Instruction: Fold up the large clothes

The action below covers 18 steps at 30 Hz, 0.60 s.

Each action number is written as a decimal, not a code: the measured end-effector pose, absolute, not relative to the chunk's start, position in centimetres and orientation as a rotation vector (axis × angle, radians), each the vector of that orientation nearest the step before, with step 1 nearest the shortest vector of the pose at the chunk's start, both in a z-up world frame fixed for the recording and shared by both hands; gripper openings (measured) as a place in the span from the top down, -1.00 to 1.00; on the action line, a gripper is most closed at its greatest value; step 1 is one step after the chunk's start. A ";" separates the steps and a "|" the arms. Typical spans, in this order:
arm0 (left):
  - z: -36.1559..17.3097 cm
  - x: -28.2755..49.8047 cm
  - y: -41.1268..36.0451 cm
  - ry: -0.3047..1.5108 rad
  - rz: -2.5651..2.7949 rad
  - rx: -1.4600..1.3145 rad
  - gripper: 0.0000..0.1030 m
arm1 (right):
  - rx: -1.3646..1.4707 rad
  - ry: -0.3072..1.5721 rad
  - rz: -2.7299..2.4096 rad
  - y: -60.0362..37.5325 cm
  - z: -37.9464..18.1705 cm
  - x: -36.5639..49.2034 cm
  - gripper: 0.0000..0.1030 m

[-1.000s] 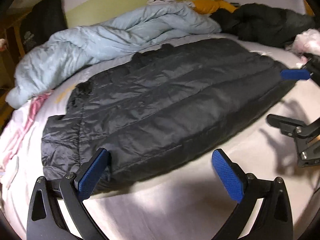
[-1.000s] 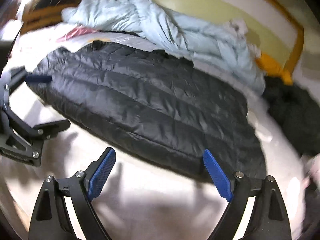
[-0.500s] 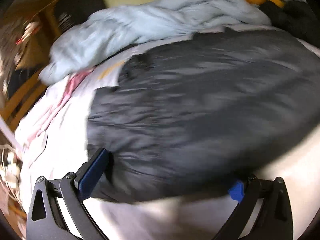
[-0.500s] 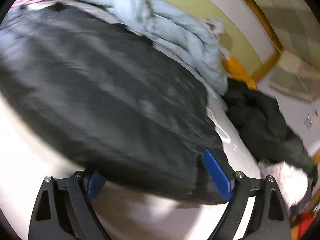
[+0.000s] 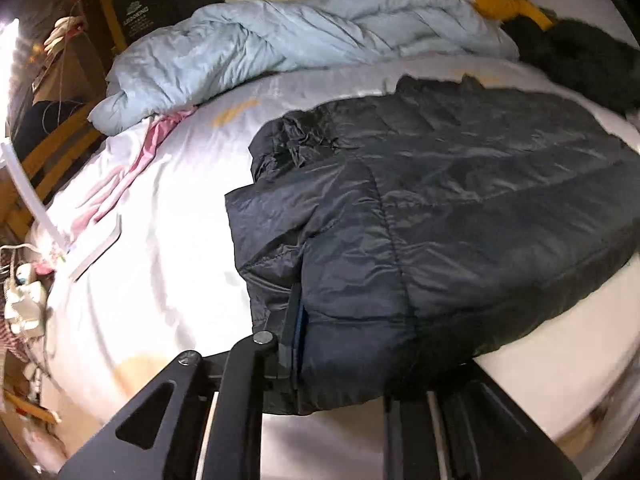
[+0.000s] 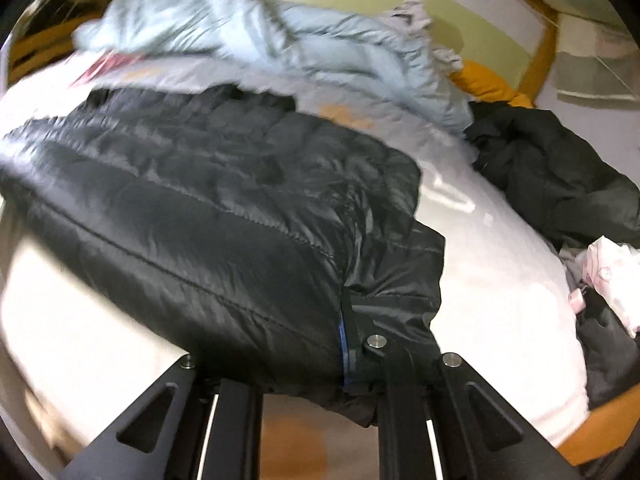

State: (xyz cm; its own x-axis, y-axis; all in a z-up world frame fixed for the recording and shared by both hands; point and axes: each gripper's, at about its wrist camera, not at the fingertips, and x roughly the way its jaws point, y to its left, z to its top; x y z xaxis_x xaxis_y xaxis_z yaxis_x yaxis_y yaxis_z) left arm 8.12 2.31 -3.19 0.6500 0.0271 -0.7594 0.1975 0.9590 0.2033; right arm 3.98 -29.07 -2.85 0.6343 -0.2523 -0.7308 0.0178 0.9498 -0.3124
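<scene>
A black quilted puffer jacket (image 5: 460, 200) lies flat across the white bed sheet (image 5: 160, 240). My left gripper (image 5: 348, 332) has the jacket's near left corner bunched between its jaws, which are closing. One blue pad shows pressed against the fabric and the other finger is hidden under it. In the right wrist view the same jacket (image 6: 200, 208) fills the middle. My right gripper (image 6: 288, 336) is closing on the jacket's near right corner. A thin strip of blue pad shows there, and the fabric folds over the fingers.
A crumpled light blue duvet (image 5: 280, 40) lies along the far side of the bed. A heap of black clothing (image 6: 560, 184) sits at the right, with a pink-white cloth (image 6: 608, 272) near it. The wooden bed frame (image 6: 600, 432) runs along the near right edge.
Both grippers moved forward onto the jacket's near edge. Their jaws went from wide open to pinching the fabric at the two near corners, which now bunch up.
</scene>
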 end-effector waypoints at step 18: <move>3.1 20.0 2.9 0.759 -0.152 0.116 0.31 | -0.196 0.767 -0.088 -34.4 5.4 11.7 -0.23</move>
